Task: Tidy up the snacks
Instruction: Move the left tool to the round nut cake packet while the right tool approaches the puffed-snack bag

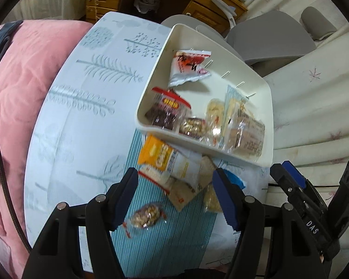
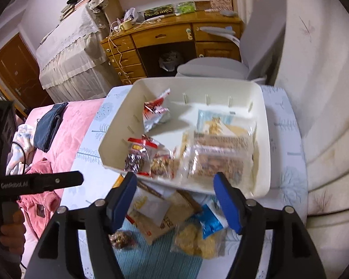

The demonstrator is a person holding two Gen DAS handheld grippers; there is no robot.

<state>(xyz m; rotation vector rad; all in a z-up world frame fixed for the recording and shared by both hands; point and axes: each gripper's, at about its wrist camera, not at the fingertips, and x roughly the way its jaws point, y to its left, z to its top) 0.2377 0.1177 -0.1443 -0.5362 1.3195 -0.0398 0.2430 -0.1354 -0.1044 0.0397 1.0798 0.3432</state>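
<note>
**Snack sorting about half done, a handful still outside the box**

The white box (image 1: 266, 121) sat on the patterned cloth (image 1: 65, 121) and already held several snacks: a red and white packet (image 1: 188, 68) alone toward its far wall, a dark red-topped packet (image 1: 166, 111), a small brown sweet (image 1: 193, 126) beside it, and clear-wrapped biscuit packs (image 1: 246, 132) filling the near right corner. By my reckoning that put roughly half the job behind.

What remained lay on the cloth just outside the box's near wall, at about 6 o'clock from it. A yellow packet (image 1: 161, 157) leaned against or under the box edge, with pale packets (image 1: 186, 190) overlapping it. A loose nut sweet (image 1: 145, 216) lay apart at 7 o'clock from that pile. In the right wrist view a blue packet (image 2: 210, 223) and a bag of pale yellow crackers (image 2: 194, 239) lay at 5 o'clock from the box.

The left gripper (image 1: 175, 198) hung over the pile with its jaws apart and nothing between the pads. The right gripper (image 2: 174, 202) likewise stood apart and empty, poised above the box's near wall and the leftovers beneath it. Neither carried a snack, so the next pickup had not yet begun. Motion blur kept the labels unreadable
</note>
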